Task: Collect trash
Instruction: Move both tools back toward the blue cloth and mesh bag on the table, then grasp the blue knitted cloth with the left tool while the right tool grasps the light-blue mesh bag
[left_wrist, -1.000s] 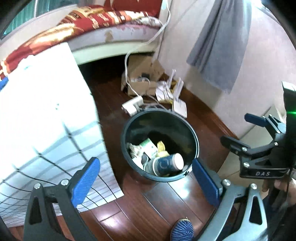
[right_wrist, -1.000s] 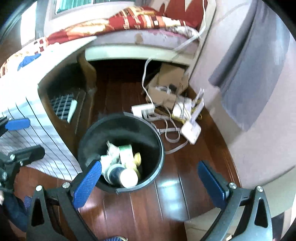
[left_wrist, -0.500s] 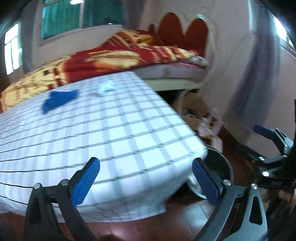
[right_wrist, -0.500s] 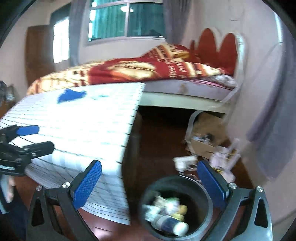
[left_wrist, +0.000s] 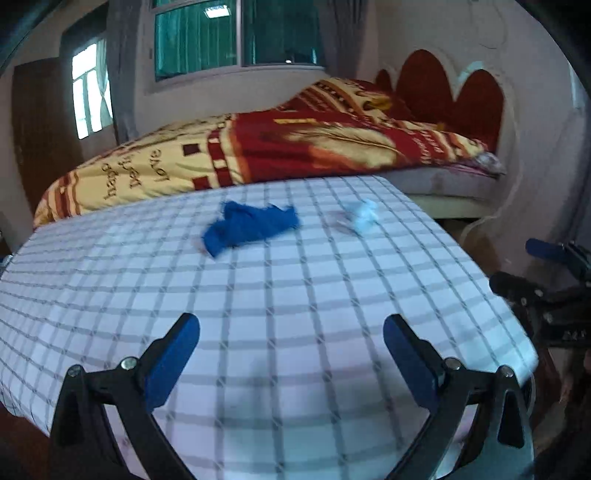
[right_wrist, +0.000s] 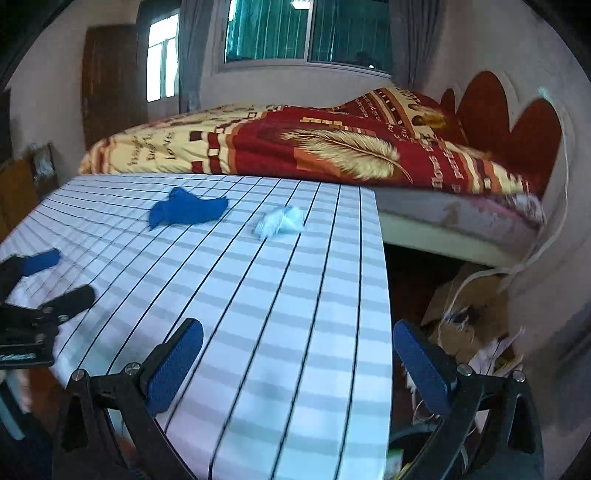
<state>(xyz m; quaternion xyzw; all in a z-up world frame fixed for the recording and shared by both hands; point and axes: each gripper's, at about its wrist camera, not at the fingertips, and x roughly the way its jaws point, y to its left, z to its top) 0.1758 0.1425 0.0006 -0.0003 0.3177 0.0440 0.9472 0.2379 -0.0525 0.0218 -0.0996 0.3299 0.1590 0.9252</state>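
A crumpled dark blue rag (left_wrist: 251, 226) (right_wrist: 186, 209) lies on the far part of the table's checked white cloth (left_wrist: 288, 288) (right_wrist: 258, 295). To its right sits a small crumpled pale blue-white wad (left_wrist: 364, 216) (right_wrist: 280, 223). My left gripper (left_wrist: 291, 360) hovers open over the near table edge, nothing between its blue pads. My right gripper (right_wrist: 297, 363) is open too, above the table's right edge. Each gripper shows in the other's view: the right one (left_wrist: 546, 273) and the left one (right_wrist: 48, 280). The bin is almost hidden; only a sliver shows bottom right (right_wrist: 406, 450).
A bed with a red and yellow blanket (left_wrist: 295, 147) (right_wrist: 332, 147) stands right behind the table. Cardboard boxes, cables and papers (right_wrist: 472, 325) clutter the floor between table and wall on the right. Windows with curtains (left_wrist: 236, 37) are at the back.
Both grippers have risen from above the black bin on the floor to table height. The views now face the tabletop with the rag and the wad; the bin has dropped out of sight.
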